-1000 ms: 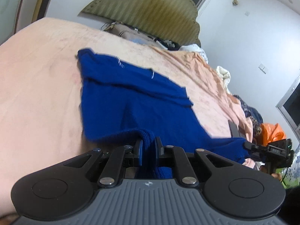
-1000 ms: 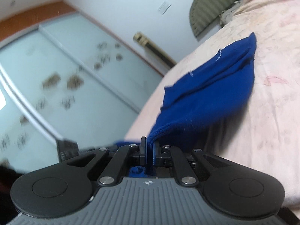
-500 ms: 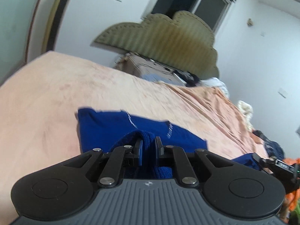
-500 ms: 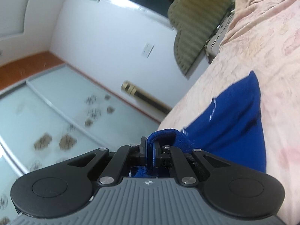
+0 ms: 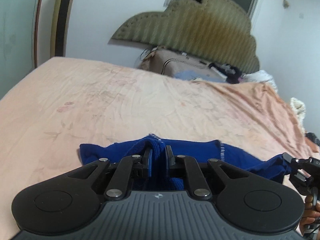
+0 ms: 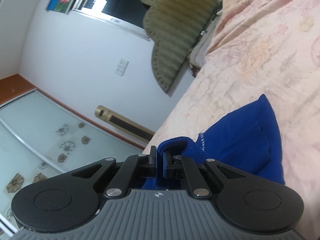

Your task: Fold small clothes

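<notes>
Since 1 second ago both views have swung forward over the bed: much less blue cloth lies ahead of the tongs, and the headboard fills more of each view.

Left tongs (image 5: 158, 160): pressed together, pinching a bunched edge of the blue garment (image 5: 192, 150).
Right tongs (image 6: 159, 165): pressed together, pinching another thick edge of the blue garment (image 6: 246, 140). In the left wrist view the right tongs (image 5: 290, 165) show at the far right, gripping the same stretch of cloth.

Garment position: on the pink bedsheet (image 5: 140, 104), near edge lifted by both tongs, the rest lying doubled beneath and just ahead.

Judgement: 1 fold is under way, near edge being carried over the far part. Not yet laid down or released. Left to do: set the edge down, open both tongs, probably 1 further fold. Headboard (image 5: 192, 26) well apart, no obstruction.
</notes>
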Available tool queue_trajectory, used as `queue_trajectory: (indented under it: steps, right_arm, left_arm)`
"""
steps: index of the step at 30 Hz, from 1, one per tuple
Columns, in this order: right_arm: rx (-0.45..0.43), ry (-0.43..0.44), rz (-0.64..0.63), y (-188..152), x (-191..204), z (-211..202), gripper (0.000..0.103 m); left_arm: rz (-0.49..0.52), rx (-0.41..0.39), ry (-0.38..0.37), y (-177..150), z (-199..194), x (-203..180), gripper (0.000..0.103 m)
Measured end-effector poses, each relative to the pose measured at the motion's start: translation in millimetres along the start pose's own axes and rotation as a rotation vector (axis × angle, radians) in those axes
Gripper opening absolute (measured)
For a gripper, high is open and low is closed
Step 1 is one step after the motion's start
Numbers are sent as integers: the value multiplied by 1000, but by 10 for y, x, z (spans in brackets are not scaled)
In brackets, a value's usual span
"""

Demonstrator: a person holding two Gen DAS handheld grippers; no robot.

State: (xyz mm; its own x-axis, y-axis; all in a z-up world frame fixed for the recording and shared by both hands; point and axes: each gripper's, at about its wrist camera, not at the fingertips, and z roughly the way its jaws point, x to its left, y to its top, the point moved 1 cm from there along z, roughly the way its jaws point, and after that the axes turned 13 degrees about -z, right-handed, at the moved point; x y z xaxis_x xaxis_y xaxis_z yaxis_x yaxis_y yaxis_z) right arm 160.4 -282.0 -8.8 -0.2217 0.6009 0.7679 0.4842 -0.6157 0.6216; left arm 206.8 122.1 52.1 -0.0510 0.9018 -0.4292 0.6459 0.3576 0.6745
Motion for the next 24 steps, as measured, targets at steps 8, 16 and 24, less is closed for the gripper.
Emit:
queue_trajectory:
  steps: [8, 16, 24]
  right_arm:
    - [51, -128, 37, 24, -399, 557, 10]
    - [96, -236, 31, -20, -541, 804, 31]
    - [26, -302, -131, -3, -328, 714, 48]
  left_arm:
    - [30, 86, 96, 16, 692, 148, 13]
    - [-1, 27, 134, 128, 609, 262, 72]
    - [-51, -84, 124, 261, 192, 460, 80]
